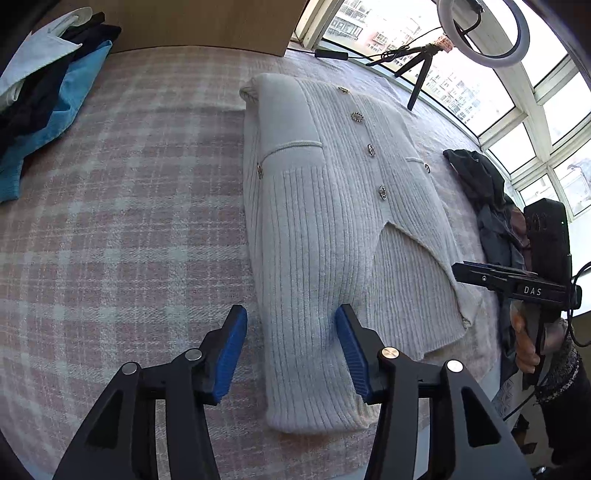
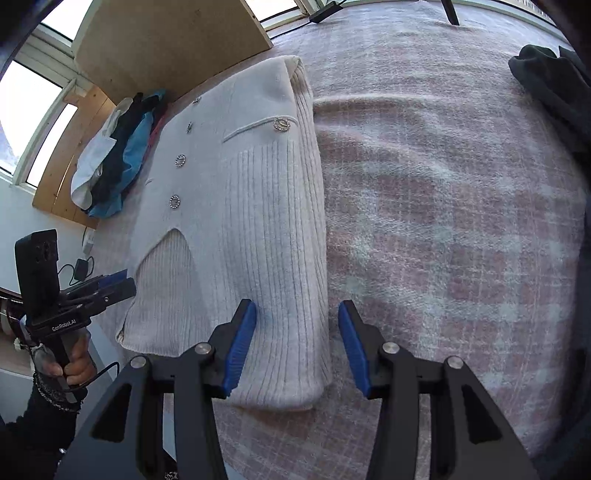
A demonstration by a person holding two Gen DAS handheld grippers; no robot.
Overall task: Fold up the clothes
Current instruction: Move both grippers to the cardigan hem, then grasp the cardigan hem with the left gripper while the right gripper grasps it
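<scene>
A cream ribbed cardigan (image 1: 325, 206) with sparkly buttons lies flat on the pink plaid blanket (image 1: 129, 221), sleeves folded in. My left gripper (image 1: 291, 350) is open, its jaws straddling the folded left sleeve near the hem, just above it. In the right wrist view the cardigan (image 2: 240, 221) lies to the left; my right gripper (image 2: 297, 343) is open, straddling the cardigan's right folded edge near the hem. Each gripper shows in the other's view: the right gripper (image 1: 517, 284) and the left gripper (image 2: 92, 295), hand-held.
A pile of blue, black and white clothes (image 1: 48, 92) lies at the far left corner. A dark garment heap (image 1: 487, 192) lies at the right. A tripod (image 1: 417, 74) with ring light (image 1: 484, 29) stands by the window. A wooden headboard (image 2: 166, 48) backs the bed.
</scene>
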